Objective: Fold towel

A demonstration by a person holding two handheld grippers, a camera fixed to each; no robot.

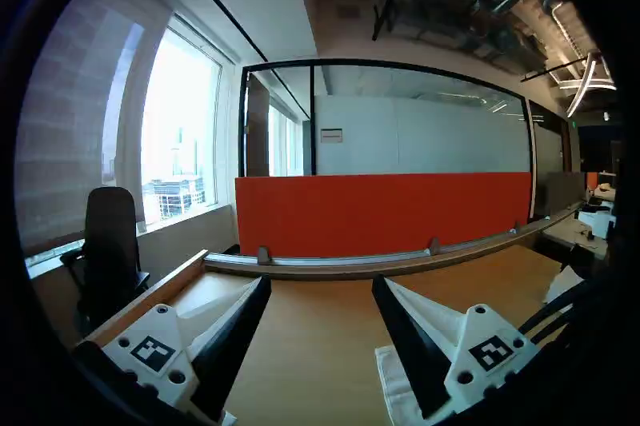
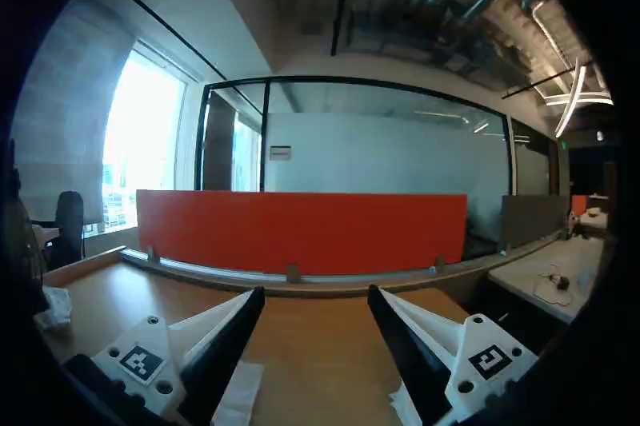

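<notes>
In the left gripper view my left gripper (image 1: 322, 286) is open above the wooden desk (image 1: 320, 346), with nothing between its fingers. A strip of white towel (image 1: 396, 390) lies on the desk under its right finger. In the right gripper view my right gripper (image 2: 316, 294) is also open and holds nothing. Pieces of the white towel (image 2: 238, 392) show on the desk below its left finger and by its right finger. Most of the towel is hidden below the view.
An orange divider panel (image 1: 384, 214) stands along the desk's far edge, with a glass wall behind it. A black office chair (image 1: 108, 254) sits at the left by the window. Another desk (image 2: 552, 274) with cables stands at the right. A crumpled white thing (image 2: 54, 306) lies far left.
</notes>
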